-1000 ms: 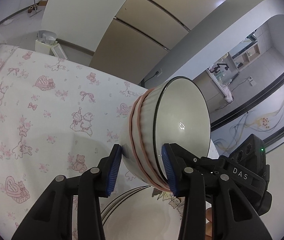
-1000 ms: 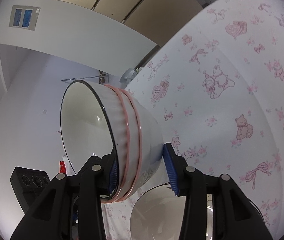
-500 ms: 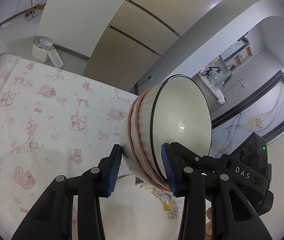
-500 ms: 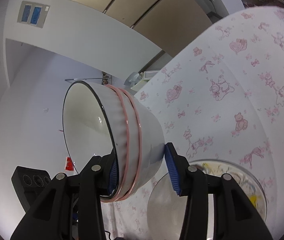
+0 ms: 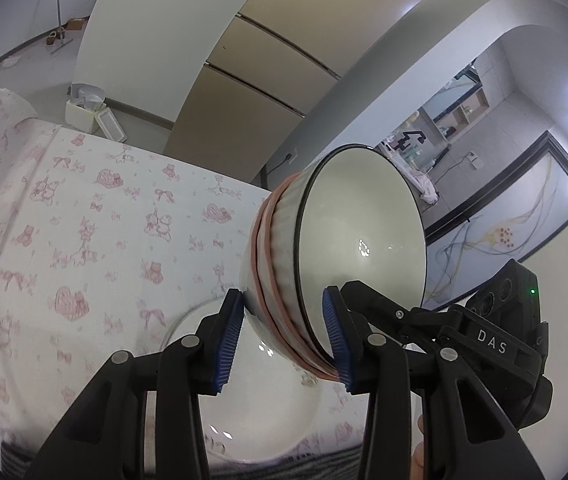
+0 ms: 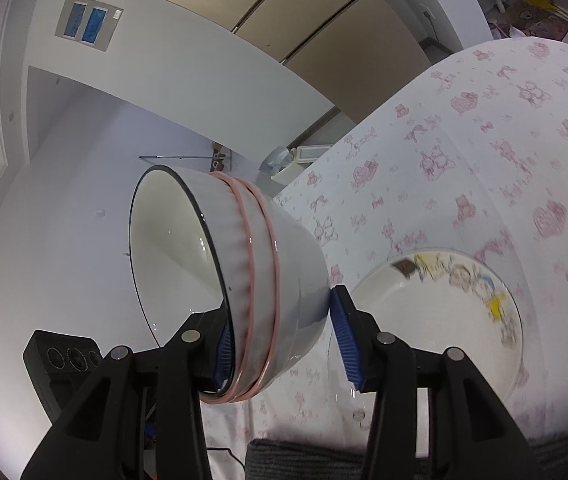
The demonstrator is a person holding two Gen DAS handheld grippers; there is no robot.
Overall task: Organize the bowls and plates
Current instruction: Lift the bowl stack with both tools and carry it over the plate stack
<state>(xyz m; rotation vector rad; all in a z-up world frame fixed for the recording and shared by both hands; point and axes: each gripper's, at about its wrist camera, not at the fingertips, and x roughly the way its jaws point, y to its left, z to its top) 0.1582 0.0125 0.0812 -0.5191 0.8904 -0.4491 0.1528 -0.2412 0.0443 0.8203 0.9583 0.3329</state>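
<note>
Two bowls, each pinched at the rim and held tilted on its side above a worktop (image 5: 84,216) covered in a pink-printed cloth. In the left wrist view: left gripper (image 5: 284,340) clamped on a white ribbed bowl (image 5: 347,256) with pink bands, one blue pad on the outer wall, the other inside the mouth, opening turned to the gripper's right. Below that gripper, a plain white plate (image 5: 260,416) lying flat on the cloth; just right of it, the right gripper's black body marked DAS. In the right wrist view: right gripper (image 6: 284,340) clamped the same way on a matching bowl (image 6: 236,280), opening turned to its left. Below and right of those fingers, a white plate (image 6: 423,320) with a blurred cartoon print along its far edge, seen only here. Print details too smeared to read.
</note>
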